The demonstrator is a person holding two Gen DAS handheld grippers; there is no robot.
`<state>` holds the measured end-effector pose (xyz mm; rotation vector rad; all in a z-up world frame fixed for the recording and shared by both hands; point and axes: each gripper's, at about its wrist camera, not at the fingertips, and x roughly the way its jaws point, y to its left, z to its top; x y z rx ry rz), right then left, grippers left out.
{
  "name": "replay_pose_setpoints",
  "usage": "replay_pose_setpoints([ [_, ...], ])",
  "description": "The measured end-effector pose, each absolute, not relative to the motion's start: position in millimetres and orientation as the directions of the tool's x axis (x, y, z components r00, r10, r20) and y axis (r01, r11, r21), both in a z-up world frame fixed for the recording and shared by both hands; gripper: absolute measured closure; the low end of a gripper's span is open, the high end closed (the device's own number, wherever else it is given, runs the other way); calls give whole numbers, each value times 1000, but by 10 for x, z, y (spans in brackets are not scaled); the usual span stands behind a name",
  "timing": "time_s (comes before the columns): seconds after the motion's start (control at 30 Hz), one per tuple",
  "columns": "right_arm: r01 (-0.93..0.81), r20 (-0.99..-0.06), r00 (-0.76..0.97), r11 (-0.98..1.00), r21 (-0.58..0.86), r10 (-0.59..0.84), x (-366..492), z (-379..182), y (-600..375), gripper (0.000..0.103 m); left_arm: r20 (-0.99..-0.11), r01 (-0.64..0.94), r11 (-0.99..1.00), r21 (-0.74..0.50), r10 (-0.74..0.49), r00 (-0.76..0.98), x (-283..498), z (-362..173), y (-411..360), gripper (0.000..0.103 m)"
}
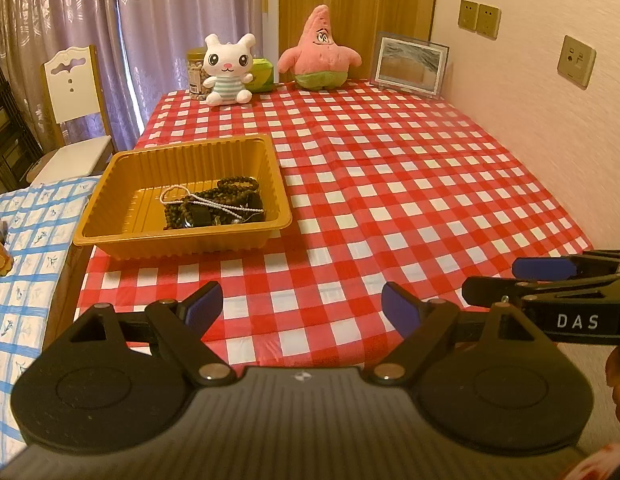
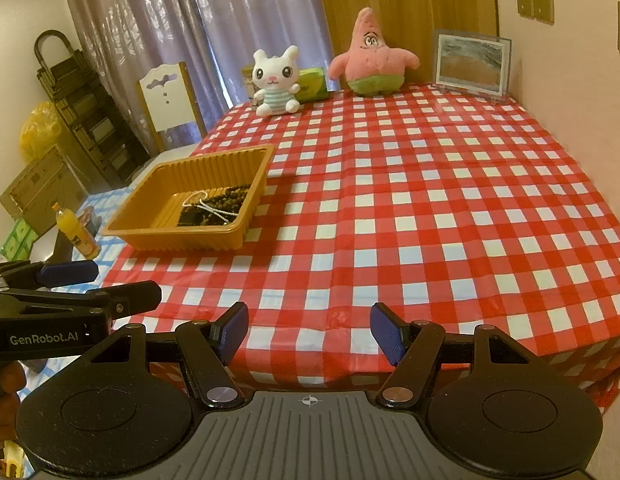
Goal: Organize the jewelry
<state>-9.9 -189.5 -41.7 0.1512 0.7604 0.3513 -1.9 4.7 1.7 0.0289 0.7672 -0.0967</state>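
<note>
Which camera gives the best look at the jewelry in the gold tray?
The left wrist view. There the jewelry lies closer and seen from higher, so the dark bead strands and pale chain show inside the gold tray. In the right wrist view the jewelry is smaller and partly hidden by the tray's near wall.

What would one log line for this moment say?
left tongs: open, empty | right tongs: open, empty | jewelry: in tray | table: no loose jewelry seen

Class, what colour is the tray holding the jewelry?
Golden-brown tray; clearest in the left wrist view.
</note>
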Motion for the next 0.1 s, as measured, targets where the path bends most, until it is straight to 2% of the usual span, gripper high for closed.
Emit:
replay_pose_setpoints([
  [0.1, -258, -649, 666, 930, 262, 368, -68, -432, -1896, 36, -698, 92, 996, -6, -69, 713, 14, 4, 44, 18],
])
